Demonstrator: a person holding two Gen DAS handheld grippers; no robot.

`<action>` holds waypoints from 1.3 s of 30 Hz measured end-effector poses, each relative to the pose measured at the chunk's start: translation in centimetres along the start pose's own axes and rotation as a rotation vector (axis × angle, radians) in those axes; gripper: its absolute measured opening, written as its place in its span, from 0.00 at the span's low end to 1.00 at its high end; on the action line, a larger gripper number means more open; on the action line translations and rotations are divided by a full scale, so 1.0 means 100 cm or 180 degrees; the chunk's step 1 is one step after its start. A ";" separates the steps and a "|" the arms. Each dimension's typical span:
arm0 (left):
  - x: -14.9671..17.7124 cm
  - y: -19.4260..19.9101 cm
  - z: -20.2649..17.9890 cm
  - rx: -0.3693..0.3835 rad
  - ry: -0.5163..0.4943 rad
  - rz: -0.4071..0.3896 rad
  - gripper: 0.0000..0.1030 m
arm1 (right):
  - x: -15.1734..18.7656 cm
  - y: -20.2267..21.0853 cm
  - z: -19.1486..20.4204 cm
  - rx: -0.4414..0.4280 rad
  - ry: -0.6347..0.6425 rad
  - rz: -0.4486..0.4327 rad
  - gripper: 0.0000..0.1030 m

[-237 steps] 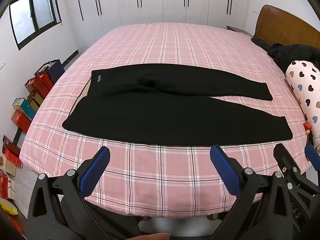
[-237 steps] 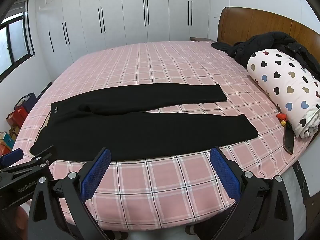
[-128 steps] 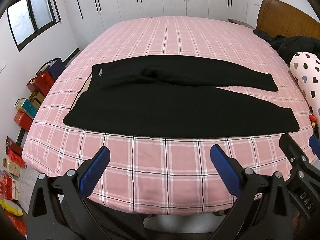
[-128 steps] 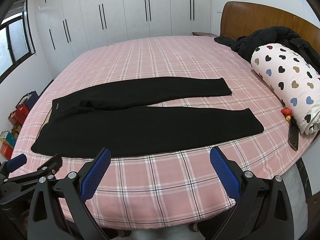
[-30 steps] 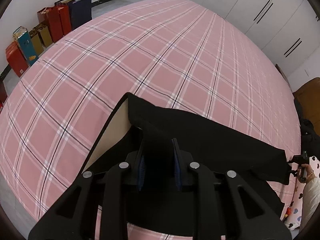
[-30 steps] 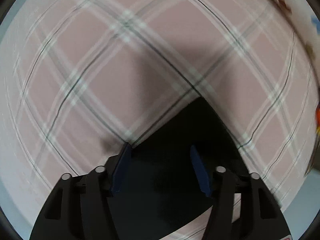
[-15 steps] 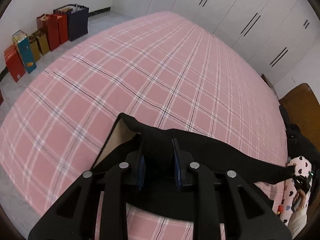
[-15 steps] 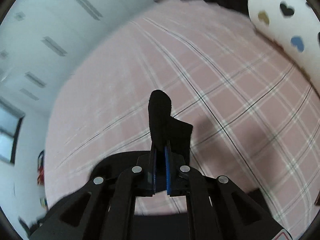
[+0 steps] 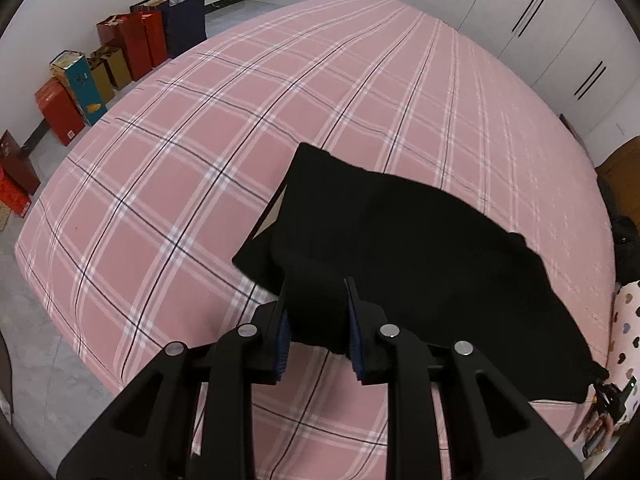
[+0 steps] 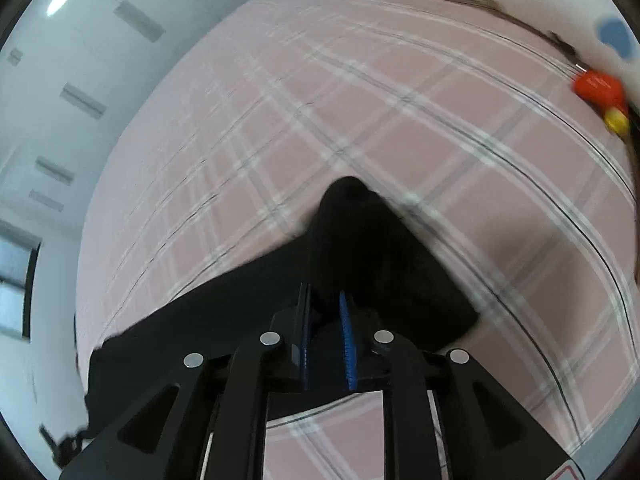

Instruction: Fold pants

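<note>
The black pants (image 9: pixel 420 248) lie on the pink plaid bed (image 9: pixel 200 152). My left gripper (image 9: pixel 318 332) is shut on the waistband end and holds it lifted, with the tan lining showing at the left edge. My right gripper (image 10: pixel 326 340) is shut on the cuff end of the pants (image 10: pixel 360 248), raised above the sheet; this view is motion-blurred. The right gripper also shows small at the far end of the pants in the left wrist view (image 9: pixel 606 398).
Red, blue and dark gift bags and boxes (image 9: pixel 100 68) stand on the floor left of the bed. White wardrobes (image 9: pixel 560 32) line the far wall. A heart-print pillow (image 10: pixel 580 12) and small red and yellow objects (image 10: pixel 600 96) lie at the right bed edge.
Both grippers have carried their ends of the pants over the bed. The near leg now drapes over the far leg. The right wrist view has swung and blurred.
</note>
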State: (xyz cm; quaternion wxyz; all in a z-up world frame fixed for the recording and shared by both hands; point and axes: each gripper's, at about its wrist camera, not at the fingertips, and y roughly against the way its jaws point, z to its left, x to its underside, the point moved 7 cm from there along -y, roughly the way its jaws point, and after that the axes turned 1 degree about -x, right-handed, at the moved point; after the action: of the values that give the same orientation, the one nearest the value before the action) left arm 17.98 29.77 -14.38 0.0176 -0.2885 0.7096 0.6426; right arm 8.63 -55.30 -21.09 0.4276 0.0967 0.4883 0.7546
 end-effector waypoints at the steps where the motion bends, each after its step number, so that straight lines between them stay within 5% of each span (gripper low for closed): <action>1: 0.001 -0.001 0.001 0.0012 0.0034 0.0002 0.22 | 0.003 0.004 -0.006 -0.0025 -0.0089 -0.0024 0.26; 3: 0.003 -0.002 0.004 0.0007 0.0085 0.0011 0.23 | -0.001 0.013 -0.010 -0.0140 -0.0311 -0.0079 0.46; 6: 0.003 -0.002 0.005 0.0003 0.0085 0.0018 0.23 | -0.004 0.026 -0.004 -0.0360 -0.0484 -0.0154 0.53; 10: 0.000 -0.002 0.004 -0.0006 0.0108 0.0027 0.23 | -0.007 0.019 0.006 -0.0279 -0.0497 -0.0164 0.66; 11: -0.001 -0.003 0.003 -0.0011 0.0118 0.0029 0.23 | -0.009 0.010 0.009 -0.0234 -0.0480 -0.0144 0.66; 12: -0.001 -0.003 0.002 -0.0013 0.0119 0.0032 0.23 | -0.012 0.005 0.013 -0.0232 -0.0431 -0.0134 0.55; 13: -0.002 -0.004 0.000 -0.0032 0.0099 0.0041 0.23 | -0.014 -0.006 0.019 -0.0214 -0.0335 -0.0070 0.16; 14: -0.004 -0.005 -0.002 -0.0058 0.0066 0.0052 0.22 | -0.015 -0.013 0.021 -0.0149 -0.0295 0.0000 0.05; 16: -0.014 -0.007 -0.007 -0.0085 0.0011 0.0063 0.22 | -0.023 -0.014 0.041 -0.0124 -0.0223 -0.0044 0.04; 21: -0.060 0.032 -0.029 0.0125 -0.0171 -0.0249 0.22 | -0.046 0.067 0.104 -0.0827 0.0230 -0.0554 0.04; 25: -0.060 0.033 -0.024 -0.0031 -0.0410 -0.0337 0.22 | -0.019 0.042 0.047 -0.0096 0.0520 -0.0276 0.04; 28: -0.024 -0.010 0.002 -0.0238 -0.0448 -0.0061 0.23 | 0.012 -0.007 -0.023 0.0247 0.0027 0.0150 0.07; 31: 0.019 -0.051 0.031 -0.0427 -0.0307 0.0258 0.26 | 0.028 -0.004 -0.041 0.0222 -0.0212 -0.0062 0.10; 33: 0.034 -0.050 0.044 -0.0361 -0.0116 0.0186 0.29 | 0.032 0.010 -0.040 0.0393 -0.0218 -0.0191 0.23; 36: 0.037 -0.034 0.057 -0.0304 0.0082 0.0046 0.29 | 0.039 0.040 -0.004 0.0498 0.0249 -0.0376 0.27; 39: 0.031 -0.006 0.071 -0.0413 0.0231 -0.0178 0.28 | 0.056 0.039 0.080 0.0057 0.0826 -0.0199 0.27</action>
State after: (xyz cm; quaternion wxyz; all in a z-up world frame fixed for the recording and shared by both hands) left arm 13.21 35.09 -17.34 -0.0090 -0.3319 0.6583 0.6756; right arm 7.55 -46.53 -15.32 0.3833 -0.0131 0.5490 0.7427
